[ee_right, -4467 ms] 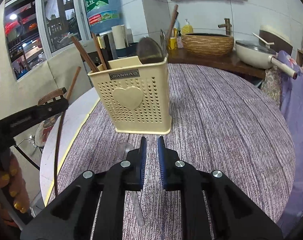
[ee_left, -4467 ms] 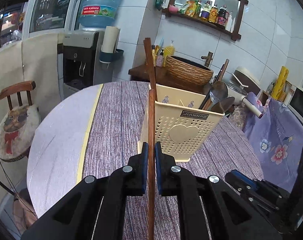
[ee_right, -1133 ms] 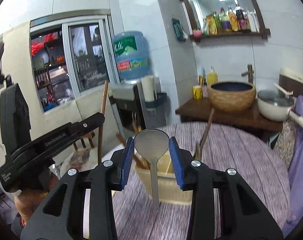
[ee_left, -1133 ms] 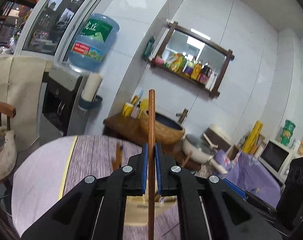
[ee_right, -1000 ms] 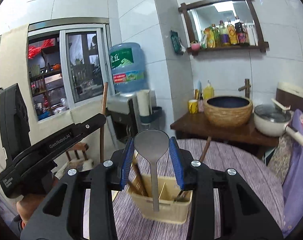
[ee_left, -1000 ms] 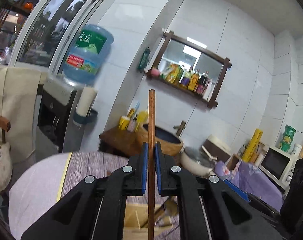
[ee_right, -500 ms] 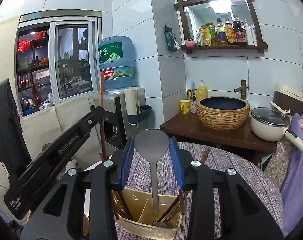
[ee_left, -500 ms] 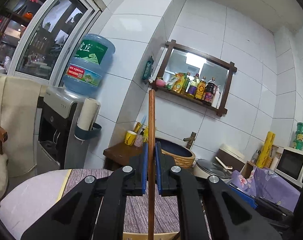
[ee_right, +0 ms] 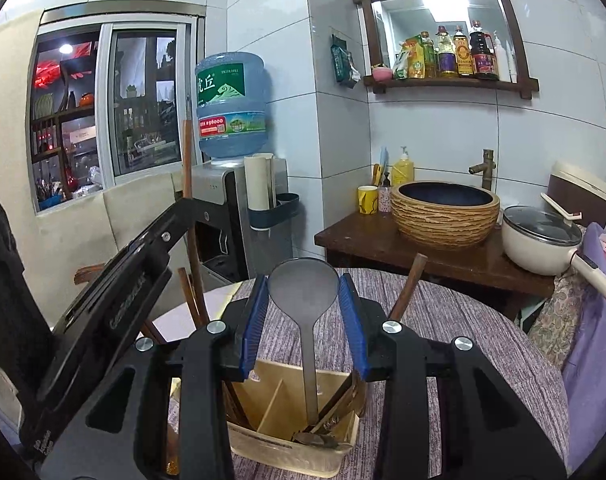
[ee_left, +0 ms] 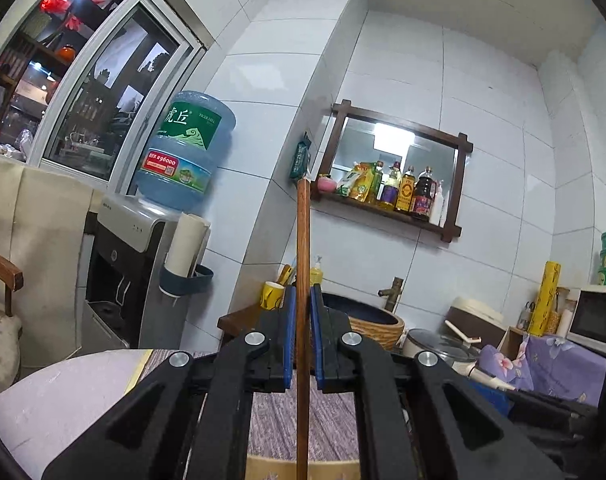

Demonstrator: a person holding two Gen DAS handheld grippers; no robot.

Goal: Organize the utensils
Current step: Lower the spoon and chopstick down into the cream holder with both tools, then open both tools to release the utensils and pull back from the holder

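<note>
Your left claw (ee_left: 303,312) pinches a wooden chopstick (ee_left: 303,248) upright, its lower end running down toward the cream utensil holder (ee_right: 291,440) on the desk (ee_right: 443,312). Your right claw (ee_right: 303,300) grips a metal spoon (ee_right: 303,288) by the bowl, pads pressed on both edges, handle hanging straight down into the holder's right compartment, right of the divider. Wooden utensils already lean inside the holder. Left claw sits just left of the holder in the right wrist view.
</note>
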